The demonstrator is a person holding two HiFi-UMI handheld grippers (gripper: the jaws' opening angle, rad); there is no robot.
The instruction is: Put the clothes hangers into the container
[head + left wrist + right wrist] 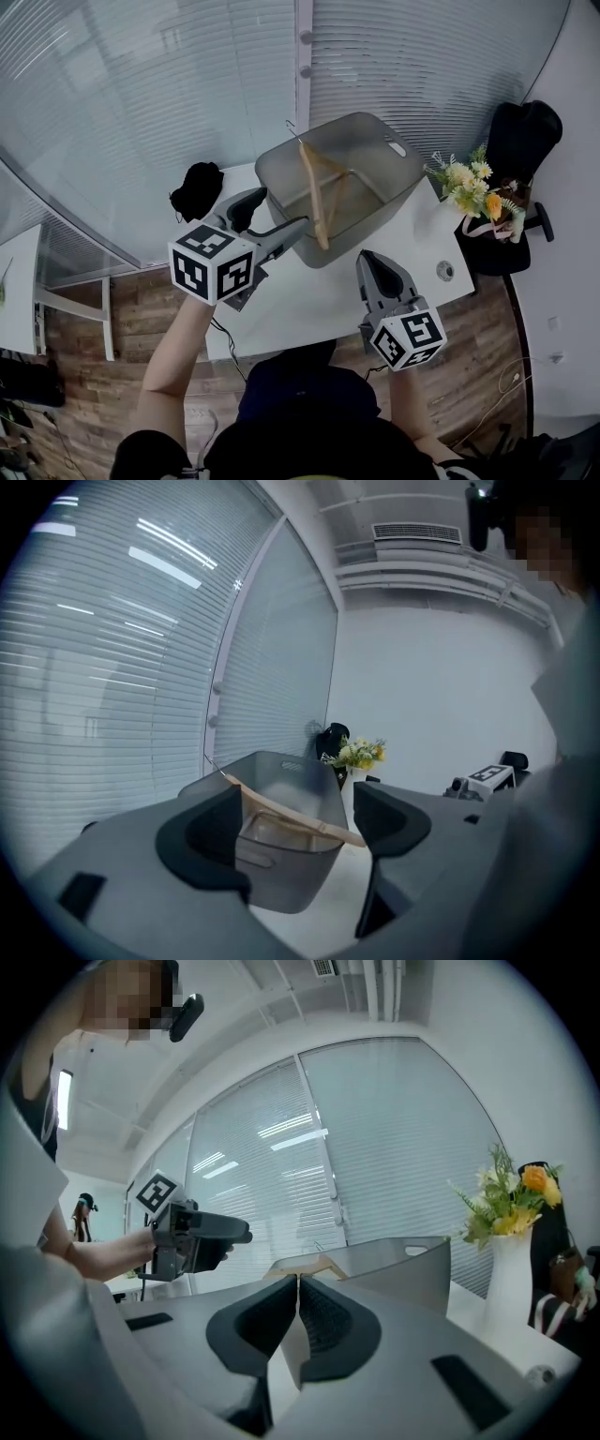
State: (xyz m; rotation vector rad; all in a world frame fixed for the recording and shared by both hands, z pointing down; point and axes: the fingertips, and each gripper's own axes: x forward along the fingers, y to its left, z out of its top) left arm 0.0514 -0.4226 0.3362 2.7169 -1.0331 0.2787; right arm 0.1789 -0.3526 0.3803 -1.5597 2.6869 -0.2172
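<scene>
So this looks pretty far along to me. The wooden clothes hanger (315, 194) is already in the grey see-through container (370, 131), which sits toward the far side of the white table (309, 300). It's not lying flat though. It leans diagonally, with its wire hook poking up by the far left corner and one wooden end resting on the near rim and sticking out a bit past it. I can only make out one hanger for sure. The walls are cloudy, so I can't tell if more are lying on the bottom. I don't see any hangers out on the table, so my guess is there's nothing left to fetch. The left gripper (281, 211) hangs just off the container's near left corner with its jaws spread wide and nothing between them; in the left gripper view the container and hanger sit beyond the jaws, not in them. The right gripper (370, 261) is over the near part of the table, a bit short of the container, jaws pressed together and empty. If anything's left, I'd say it's nudging that overhanging end down so the hanger sits fully inside. The flowers (473, 187) at the table's right edge are well out of the way.
</scene>
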